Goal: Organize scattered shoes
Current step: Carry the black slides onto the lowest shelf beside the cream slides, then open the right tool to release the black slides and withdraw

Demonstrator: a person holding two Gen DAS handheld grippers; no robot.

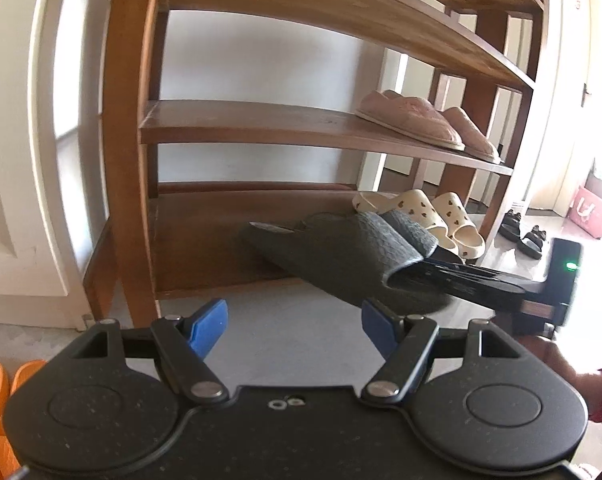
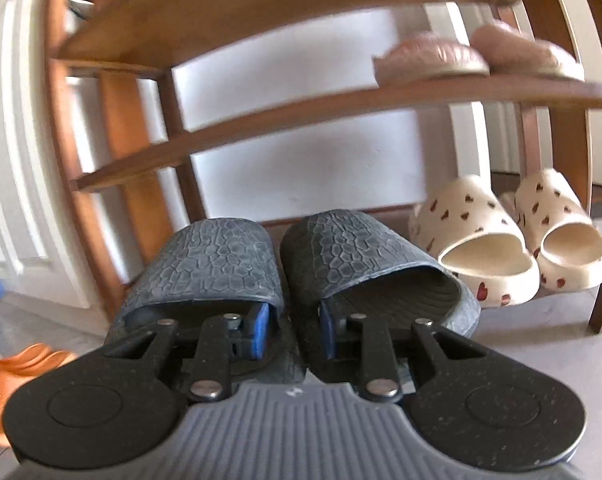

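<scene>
A pair of dark grey textured slippers point(image 2: 285, 264) is held side by side, one finger of my right gripper point(image 2: 293, 320) inside each, pinching their inner walls together. In the left wrist view the same dark slippers point(image 1: 341, 256) hang tilted, toes over the front of the bottom shelf of the wooden shoe rack point(image 1: 261, 128), just left of a cream pair with heart prints point(image 1: 433, 216). My left gripper point(image 1: 293, 328) stands open and empty, low above the floor in front of the rack.
Pink plush slippers point(image 1: 417, 120) sit on the right of the middle shelf. Orange slippers point(image 1: 5, 400) lie on the floor at the left. Small black shoes point(image 1: 521, 232) and a pink bag point(image 1: 593, 212) are beyond the rack's right side. A white door panel point(image 1: 21, 160) flanks the rack.
</scene>
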